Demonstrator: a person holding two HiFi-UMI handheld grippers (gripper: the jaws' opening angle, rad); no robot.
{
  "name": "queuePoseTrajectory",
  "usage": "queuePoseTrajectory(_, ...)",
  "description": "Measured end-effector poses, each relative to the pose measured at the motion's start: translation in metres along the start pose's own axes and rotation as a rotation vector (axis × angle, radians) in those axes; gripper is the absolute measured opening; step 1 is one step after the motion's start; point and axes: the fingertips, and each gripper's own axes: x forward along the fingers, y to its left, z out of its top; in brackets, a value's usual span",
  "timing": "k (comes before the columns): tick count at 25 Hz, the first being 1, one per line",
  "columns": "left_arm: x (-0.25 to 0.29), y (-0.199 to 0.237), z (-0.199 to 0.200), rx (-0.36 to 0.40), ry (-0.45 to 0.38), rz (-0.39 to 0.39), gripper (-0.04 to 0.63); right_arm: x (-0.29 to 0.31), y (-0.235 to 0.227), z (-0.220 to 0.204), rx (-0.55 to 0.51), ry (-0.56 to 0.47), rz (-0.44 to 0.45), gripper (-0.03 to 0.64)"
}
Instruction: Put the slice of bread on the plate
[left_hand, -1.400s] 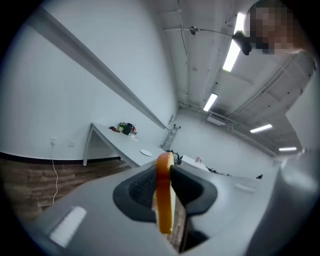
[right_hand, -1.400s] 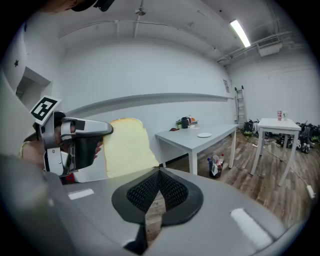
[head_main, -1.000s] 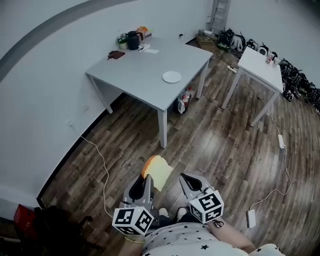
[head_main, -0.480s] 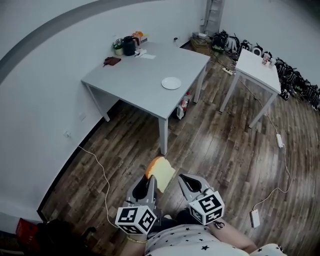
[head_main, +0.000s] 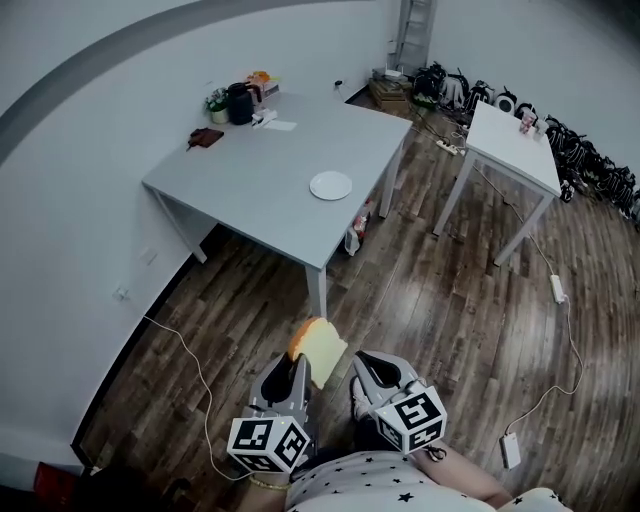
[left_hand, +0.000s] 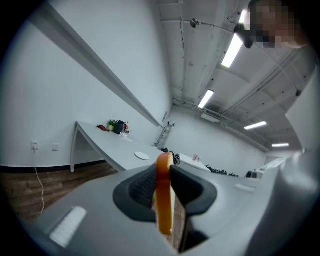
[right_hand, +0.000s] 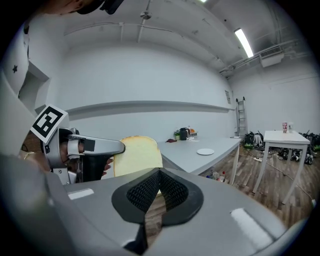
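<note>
**Bread held in the left gripper, away from the table**

The left gripper (head_main: 293, 368) is clamped on the slice of bread (head_main: 319, 346). Its own view shows the slice edge-on, pinched between the two dark pads, orange crust on top. In the head view the slice stands upright over the wood floor (head_main: 430, 300), leaning towards the right gripper (head_main: 372, 370).

The right gripper's jaws are closed, tips meeting, with nothing between them. The slice is just beside it and not touching.

The white plate (head_main: 331, 185) sits bare on the grey table (head_main: 250, 180), near the table's right edge and well apart from the bread. Small clutter (head_main: 238, 100) is at the table's far corner. A white table (head_main: 512, 135) stands further right, and a cable (head_main: 195, 375) trails along the floor on the left.
</note>
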Motion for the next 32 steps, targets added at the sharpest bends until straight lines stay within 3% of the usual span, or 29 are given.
queuePoseTrajectory(14,0.195,-0.001,0.052,0.002,-0.054,0.028,0.089,0.119,-0.163,0.075,-0.051,-0.031,0.046,-0.002)
queuePoseTrajectory(24,0.271,-0.001,0.053,0.011,-0.035,0.069,0.089,0.158,-0.222,0.086,-0.056,-0.024,0.071,-0.002)
queuePoseTrajectory(32,0.318,0.013,0.062,0.016,-0.011,0.084,0.089,0.188,-0.242,0.084,-0.047,0.017,0.086,-0.002)
